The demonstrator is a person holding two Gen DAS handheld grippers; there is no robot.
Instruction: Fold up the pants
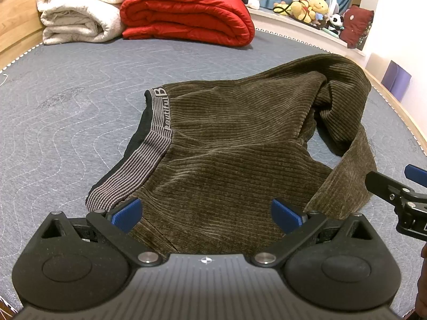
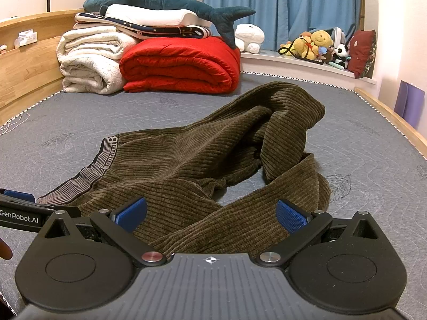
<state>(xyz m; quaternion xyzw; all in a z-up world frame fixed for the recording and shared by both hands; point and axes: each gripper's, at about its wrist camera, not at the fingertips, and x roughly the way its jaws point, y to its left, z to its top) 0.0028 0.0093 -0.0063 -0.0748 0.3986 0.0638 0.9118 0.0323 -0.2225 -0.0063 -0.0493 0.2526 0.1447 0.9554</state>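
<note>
Bed (image 1: pixel 66 101) with grey quilted mattress cover, carrying all items. Pants (image 1: pixel 240 144), olive-brown corduroy, lie crumpled at the mattress centre, legs bunched toward the right; the grey striped waistband (image 1: pixel 149 154) faces left and bears partly legible lettering reading "autiful B". Behind them, a folded red duvet (image 2: pixel 181 65) beside a rolled white blanket (image 2: pixel 90 61), topped by a blue plush shark (image 2: pixel 165 0). Left gripper (image 1: pixel 206 216): jaws spread wide, blue pads over the near edge of the pants, gripping nothing; contact cannot be judged. Right gripper (image 2: pixel 212 216): jaws likewise wide apart above a pant leg, holding nothing. The left gripper's body, seen in the right wrist view, reads "GenRobot.AI".
</note>
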